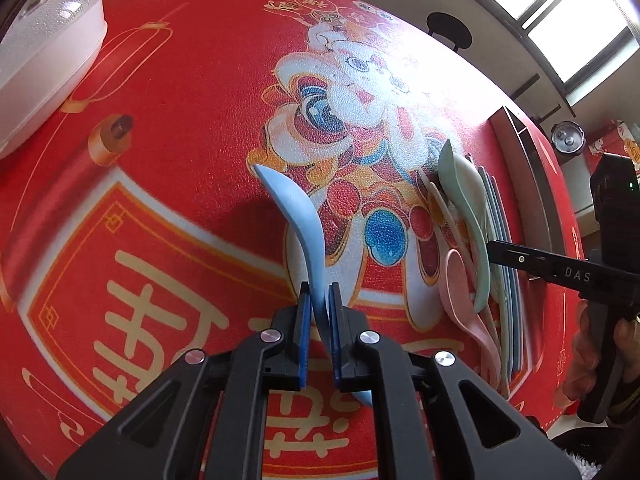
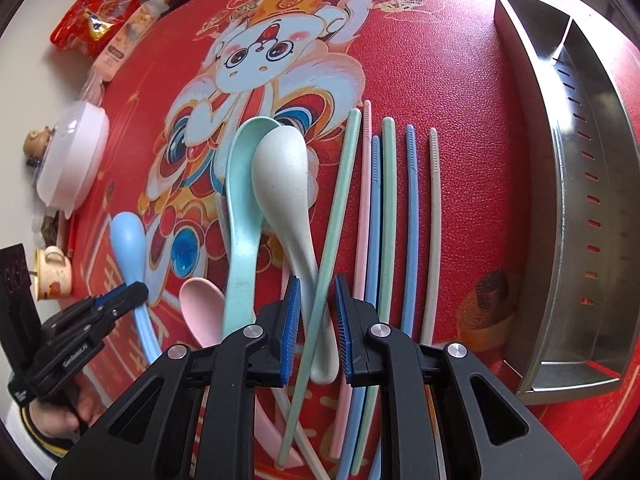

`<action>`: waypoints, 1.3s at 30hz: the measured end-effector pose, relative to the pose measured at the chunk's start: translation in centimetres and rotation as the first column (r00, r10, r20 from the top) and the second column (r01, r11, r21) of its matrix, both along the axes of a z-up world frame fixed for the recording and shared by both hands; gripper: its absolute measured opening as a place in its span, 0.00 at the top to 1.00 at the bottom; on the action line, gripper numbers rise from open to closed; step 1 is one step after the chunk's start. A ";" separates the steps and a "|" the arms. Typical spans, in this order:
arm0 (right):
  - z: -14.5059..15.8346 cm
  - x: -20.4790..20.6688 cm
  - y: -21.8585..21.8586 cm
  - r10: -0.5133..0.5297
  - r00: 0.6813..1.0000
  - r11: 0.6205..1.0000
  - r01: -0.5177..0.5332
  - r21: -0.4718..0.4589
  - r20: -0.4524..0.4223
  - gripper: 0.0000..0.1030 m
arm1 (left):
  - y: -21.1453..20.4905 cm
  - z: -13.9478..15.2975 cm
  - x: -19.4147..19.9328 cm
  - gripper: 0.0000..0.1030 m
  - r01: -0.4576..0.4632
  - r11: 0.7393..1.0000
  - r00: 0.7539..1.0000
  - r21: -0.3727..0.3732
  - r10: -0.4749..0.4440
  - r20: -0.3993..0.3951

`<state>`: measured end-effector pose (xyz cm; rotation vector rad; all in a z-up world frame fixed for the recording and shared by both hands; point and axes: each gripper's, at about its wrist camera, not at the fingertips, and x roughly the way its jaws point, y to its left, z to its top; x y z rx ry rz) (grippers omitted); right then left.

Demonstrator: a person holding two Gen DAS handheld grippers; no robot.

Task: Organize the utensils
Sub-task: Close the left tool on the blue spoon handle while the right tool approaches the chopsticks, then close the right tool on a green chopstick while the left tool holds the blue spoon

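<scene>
My left gripper [image 1: 320, 296] is shut on the handle of a light blue spoon [image 1: 286, 200], whose bowl points away over the red mat; the same spoon [image 2: 128, 240] and left gripper [image 2: 136, 290] appear at the left of the right wrist view. My right gripper [image 2: 318, 284] is closed on the handle of a white spoon [image 2: 280, 176], with a mint green chopstick [image 2: 340, 192] also running between its pads. A teal spoon [image 2: 244, 184] and a pink spoon [image 2: 200, 300] lie just left of it. Several pastel chopsticks [image 2: 412, 208] lie side by side on its right.
A steel divided utensil holder [image 2: 580, 200] stands at the mat's right edge. A white lidded container [image 1: 44, 52], snack packets [image 2: 96, 16] and a small mug [image 2: 54, 272] sit at the far left side. The red printed mat [image 1: 180, 128] covers the table.
</scene>
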<state>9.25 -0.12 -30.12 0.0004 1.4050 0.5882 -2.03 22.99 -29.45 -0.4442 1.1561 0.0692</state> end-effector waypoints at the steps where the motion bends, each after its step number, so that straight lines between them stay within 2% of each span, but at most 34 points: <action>1: 0.0 -0.1 0.1 0.002 1.000 1.000 -0.002 -0.004 0.003 0.88 | -0.1 0.0 0.0 0.92 0.002 1.000 1.000 0.002 -0.002 0.000; 4: 0.3 -0.4 0.0 -0.002 1.000 1.000 0.003 -0.009 0.023 0.94 | -0.4 0.0 -0.2 0.92 -0.001 1.000 1.000 0.017 0.001 0.001; 17: 0.0 -0.5 -0.7 -0.039 0.999 0.999 0.039 0.027 0.005 0.94 | 0.4 -0.2 -0.4 0.93 -0.014 0.999 0.999 -0.032 0.015 0.032; 21: 0.5 -0.4 -1.6 -0.067 0.998 0.995 0.067 0.073 -0.004 0.94 | 0.5 -0.1 -0.2 0.94 -0.017 0.999 1.000 -0.044 0.017 0.015; 28: 1.3 -0.3 -3.1 -0.109 0.994 0.985 0.110 0.130 -0.009 0.94 | 0.2 1.9 0.3 0.94 0.006 0.999 0.999 -0.044 -0.004 0.040; 35: 0.3 -0.7 -3.3 -0.105 0.993 0.987 0.110 0.119 -0.044 0.94 | -1.0 2.7 1.0 0.94 0.041 0.999 0.999 -0.030 -0.040 0.034; 39: 0.7 -0.7 -3.4 -0.108 0.994 0.983 0.111 0.143 -0.029 0.94 | -1.4 3.0 1.2 0.94 0.049 0.998 0.998 -0.037 -0.048 0.035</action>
